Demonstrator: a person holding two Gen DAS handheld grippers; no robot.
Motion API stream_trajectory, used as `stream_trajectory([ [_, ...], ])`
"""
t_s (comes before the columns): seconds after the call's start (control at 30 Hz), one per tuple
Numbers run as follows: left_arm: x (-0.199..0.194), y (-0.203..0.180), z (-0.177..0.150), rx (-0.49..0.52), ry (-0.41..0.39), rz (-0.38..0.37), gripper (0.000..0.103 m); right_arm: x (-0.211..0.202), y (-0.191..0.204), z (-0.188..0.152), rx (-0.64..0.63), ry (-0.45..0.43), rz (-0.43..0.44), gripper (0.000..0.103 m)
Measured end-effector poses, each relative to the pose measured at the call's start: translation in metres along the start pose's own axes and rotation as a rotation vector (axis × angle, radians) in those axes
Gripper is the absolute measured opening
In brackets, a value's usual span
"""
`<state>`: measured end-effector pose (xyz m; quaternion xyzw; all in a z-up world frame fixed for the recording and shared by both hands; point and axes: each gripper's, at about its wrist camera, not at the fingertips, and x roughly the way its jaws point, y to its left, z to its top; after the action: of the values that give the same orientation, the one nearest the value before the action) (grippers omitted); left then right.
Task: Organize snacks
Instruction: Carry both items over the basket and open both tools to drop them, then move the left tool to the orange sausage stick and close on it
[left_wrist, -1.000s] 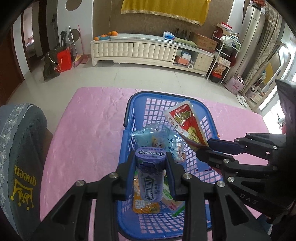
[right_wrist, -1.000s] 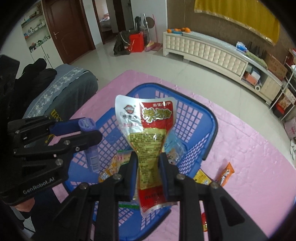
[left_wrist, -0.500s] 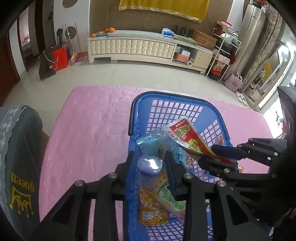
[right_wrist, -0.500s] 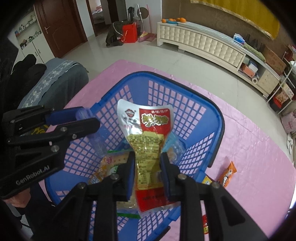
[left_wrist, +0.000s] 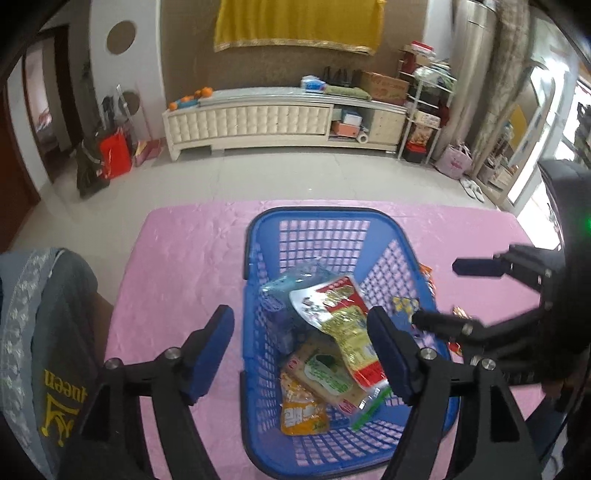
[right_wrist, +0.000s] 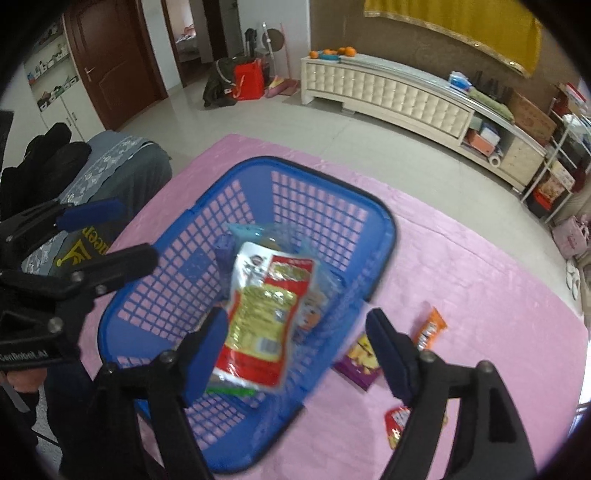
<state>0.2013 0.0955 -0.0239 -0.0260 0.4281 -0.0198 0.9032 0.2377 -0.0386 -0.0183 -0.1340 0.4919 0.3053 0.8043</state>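
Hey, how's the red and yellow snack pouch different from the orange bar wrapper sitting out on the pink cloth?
The red and yellow pouch lies in the blue basket, on top of other packets; the orange bar wrapper lies outside it on the pink cloth. The pouch looks larger and broad, the bar wrapper slim and narrow. The pouch has a white top with red and yellow print; the bar wrapper is mostly orange. Both are sealed snack packs, and no gripper holds either.

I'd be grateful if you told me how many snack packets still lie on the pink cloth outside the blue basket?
3: an orange bar, a purple packet and a red packet, all right of the basket; others may be hidden.
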Motion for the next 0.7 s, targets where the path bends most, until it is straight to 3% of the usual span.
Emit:
stream_trajectory([
  [0.13,-0.009,-0.021,-0.005,0.039,-0.004,-0.003,0.078,-0.017,-0.017,-0.009,0.031,-0.011,-0.017,0.081],
  [0.7,-0.023,-0.122,-0.008,0.139,-0.007,-0.071,0.08,-0.084,-0.075,-0.068,0.123,-0.062,-0.083,0.082],
])
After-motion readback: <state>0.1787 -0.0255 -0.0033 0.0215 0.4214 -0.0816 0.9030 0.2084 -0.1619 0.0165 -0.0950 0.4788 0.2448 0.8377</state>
